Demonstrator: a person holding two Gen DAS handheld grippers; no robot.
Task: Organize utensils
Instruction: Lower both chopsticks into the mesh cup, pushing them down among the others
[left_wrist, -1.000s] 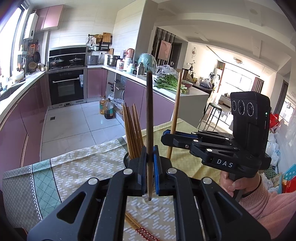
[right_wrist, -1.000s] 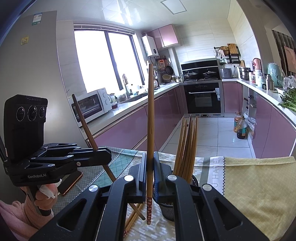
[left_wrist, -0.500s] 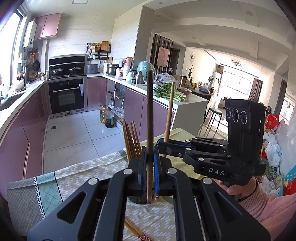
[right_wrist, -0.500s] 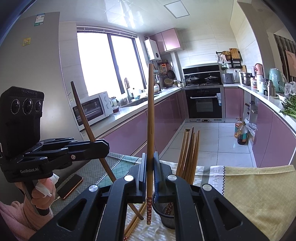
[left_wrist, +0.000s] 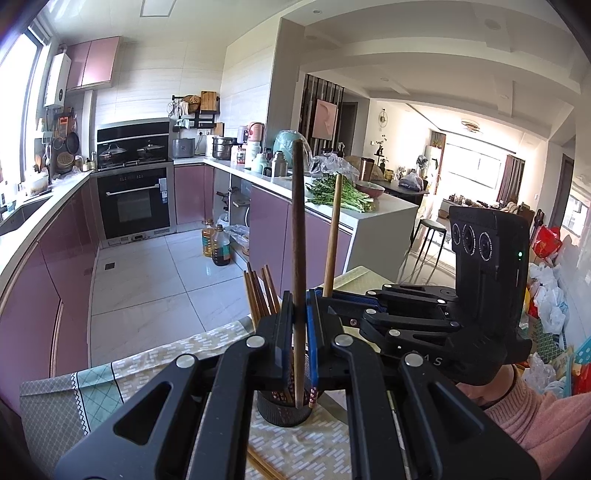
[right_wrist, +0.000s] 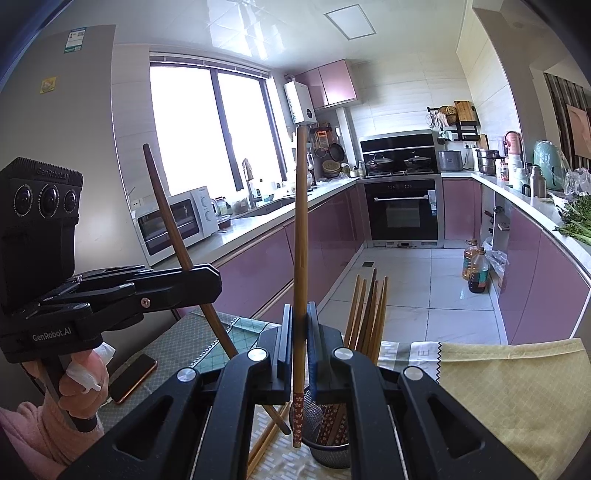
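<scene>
My left gripper is shut on a dark brown chopstick, held upright with its lower tip inside the black mesh holder. My right gripper is shut on a lighter chopstick with a red patterned end, whose tip hangs at the holder's near rim. Several chopsticks stand in the holder. The right gripper shows in the left wrist view just behind my left one, and the left gripper shows at the left of the right wrist view.
The holder stands on a patterned tablecloth. More chopsticks lie on the cloth beside the holder. A phone lies at the left. A yellow cloth covers the table's right part. The table edge drops to the kitchen floor beyond.
Both grippers have moved closer together over the holder and lower. The dark chopstick's tip has dropped into the holder. The light chopstick's patterned end has come down to the holder's rim.
</scene>
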